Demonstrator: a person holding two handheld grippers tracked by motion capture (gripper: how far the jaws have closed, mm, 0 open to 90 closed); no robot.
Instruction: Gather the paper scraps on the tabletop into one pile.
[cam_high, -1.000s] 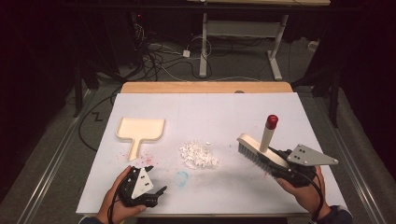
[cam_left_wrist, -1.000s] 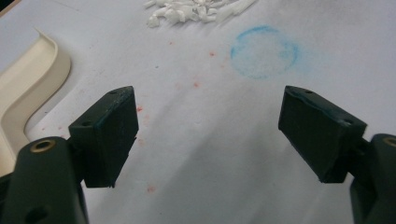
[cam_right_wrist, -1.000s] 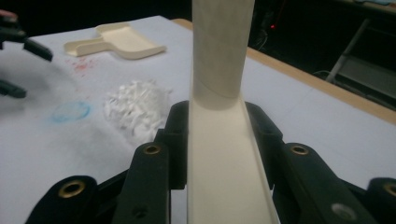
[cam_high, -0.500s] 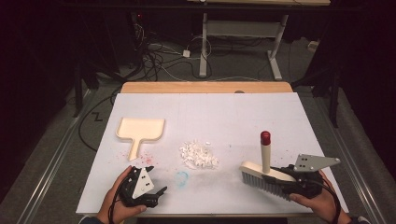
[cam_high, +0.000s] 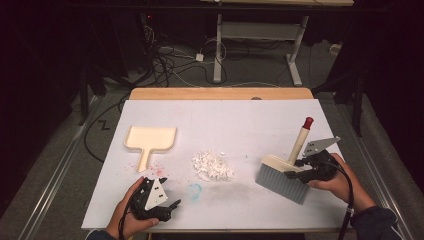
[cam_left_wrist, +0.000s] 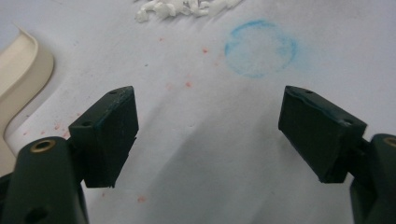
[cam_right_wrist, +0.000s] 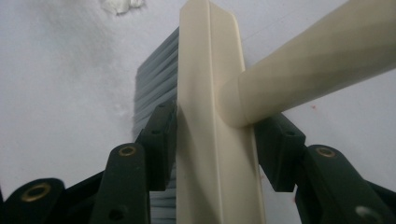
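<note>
- High view: counter w/ white sheet; wood edge shows at far side.
- Right gripper at right, held in a hand; jaws clamped on the brush head.
- Brush: cream back, grey bristles down toward the sheet, cream handle sloping up and away, red tip.
- Right gripper view: jaws shut on the cream back of brush, one each side; handle runs off to upper right, bristles show left of the back.
- Left gripper at front left, held in a hand; jaws spread wide, nothing between them.
- Left gripper view: jaws apart over bare sheet; blue ring mark ahead, red specks scattered, dustpan edge at left, scraps at top.
- Dustpan lies flat at left-centre, cream, handle pointing toward the person; apart from both grippers.
- Scraps: white pile mid-counter, between dustpan and brush, touching neither.
- Blue ring just near side of the pile; grey smudge on sheet to its right.
- Floor beyond counter: cables and desk legs, dark.
</note>
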